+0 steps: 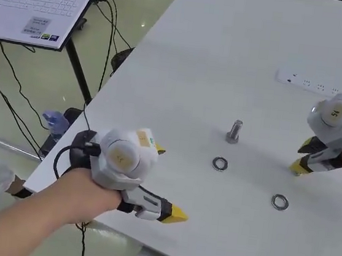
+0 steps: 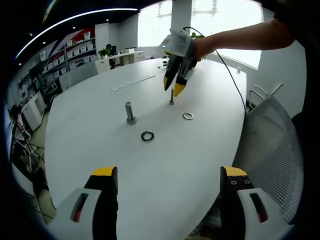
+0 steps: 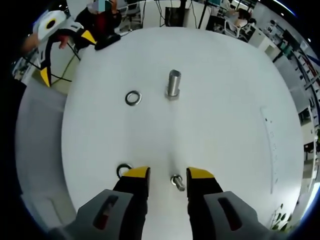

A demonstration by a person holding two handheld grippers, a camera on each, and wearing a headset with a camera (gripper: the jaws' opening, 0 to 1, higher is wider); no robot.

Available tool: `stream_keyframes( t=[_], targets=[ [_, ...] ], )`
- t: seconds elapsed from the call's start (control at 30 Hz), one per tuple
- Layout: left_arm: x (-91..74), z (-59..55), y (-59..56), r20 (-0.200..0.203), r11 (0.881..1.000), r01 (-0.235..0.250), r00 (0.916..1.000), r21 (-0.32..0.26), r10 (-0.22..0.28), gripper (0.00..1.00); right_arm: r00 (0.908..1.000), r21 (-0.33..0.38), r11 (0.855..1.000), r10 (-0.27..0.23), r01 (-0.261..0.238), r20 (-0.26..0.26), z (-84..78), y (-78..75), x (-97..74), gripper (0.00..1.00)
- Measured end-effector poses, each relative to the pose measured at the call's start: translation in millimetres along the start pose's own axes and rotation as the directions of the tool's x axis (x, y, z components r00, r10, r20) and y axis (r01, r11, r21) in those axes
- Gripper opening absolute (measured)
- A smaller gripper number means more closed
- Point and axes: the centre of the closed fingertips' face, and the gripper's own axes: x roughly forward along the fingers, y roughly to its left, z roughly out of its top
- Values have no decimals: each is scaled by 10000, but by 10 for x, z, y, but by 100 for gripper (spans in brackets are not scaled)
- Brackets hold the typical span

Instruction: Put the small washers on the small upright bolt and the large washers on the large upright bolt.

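Right gripper view has the right gripper [image 3: 168,172] low over the white table [image 3: 225,100], its yellow-tipped jaws a narrow gap apart and closed on nothing. The small upright bolt [image 3: 177,181], a short, thin silver stud, stands right between the jaw tips; whether it touches either jaw I cannot tell. One washer [image 3: 123,170] lies flat just outside the left jaw, half hidden behind it. Farther ahead of the jaws a second washer [image 3: 133,97], a plain steel ring, lies just beside the large upright bolt [image 3: 173,84], which is thicker and taller and stands head down. That makes two bolts and two washers, with neither washer on a bolt. Across the table the left gripper [image 2: 170,172] hangs near the edge, jaws spread wide and empty, well apart from both bolts and pointed toward them.
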Motion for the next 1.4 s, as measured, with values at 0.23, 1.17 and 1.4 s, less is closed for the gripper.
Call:
stream_keyframes(
  t=[0.23, 1.17, 1.4],
  targets=[
    [-29, 3, -31, -25, 10000, 4, 10000, 37, -4, 84, 9998, -357, 9992, 177, -174, 82, 6, 173, -55, 33],
    [-49, 12, -128, 5, 9999, 90, 10000, 98, -90, 83, 9973, -419, 9965, 727, -722, 104, -200, 676, 87, 36],
    [-53, -3, -134, -81, 9998, 92, 9999, 176, -90, 83, 9964, -622, 9946, 835, -827, 114, -257, 718, 206, 38]
  ],
)
